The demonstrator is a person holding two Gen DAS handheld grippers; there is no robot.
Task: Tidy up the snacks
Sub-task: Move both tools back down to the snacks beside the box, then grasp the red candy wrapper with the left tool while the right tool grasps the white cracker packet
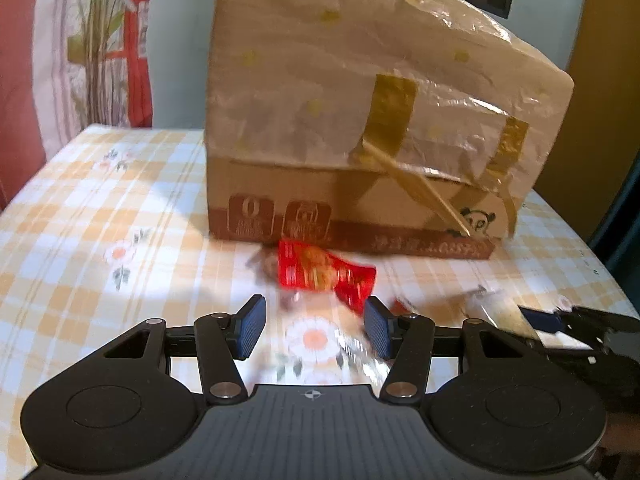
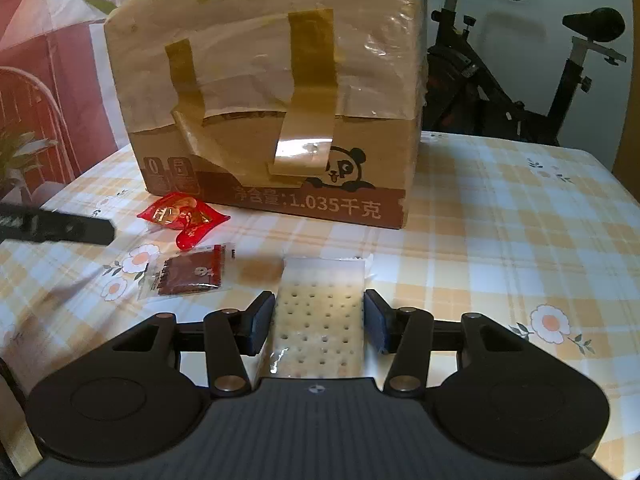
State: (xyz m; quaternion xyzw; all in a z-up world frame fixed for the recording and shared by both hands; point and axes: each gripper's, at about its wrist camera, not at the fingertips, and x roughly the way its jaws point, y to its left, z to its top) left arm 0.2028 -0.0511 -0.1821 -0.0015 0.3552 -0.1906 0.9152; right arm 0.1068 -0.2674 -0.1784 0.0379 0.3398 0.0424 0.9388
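A cracker packet (image 2: 320, 312) in clear wrap lies on the checked tablecloth between the fingers of my right gripper (image 2: 318, 322), and both pads rest against its sides. A red snack packet (image 2: 184, 216) and a brown snack in a clear wrapper (image 2: 188, 276) lie to its left, in front of the cardboard box (image 2: 280, 120). My left gripper (image 1: 314, 330) stands open just short of the red packet (image 1: 326, 276), whose right end is near the right fingertip. Only tablecloth and a blurred clear wrapper (image 1: 360, 356) show between its pads.
The taped cardboard box (image 1: 360, 120), covered in plastic, stands mid-table behind the snacks. The right gripper's finger (image 1: 540, 318) shows at the right of the left wrist view. An exercise bike (image 2: 520, 80) stands beyond the table; a plant (image 1: 96, 40) stands at the far left.
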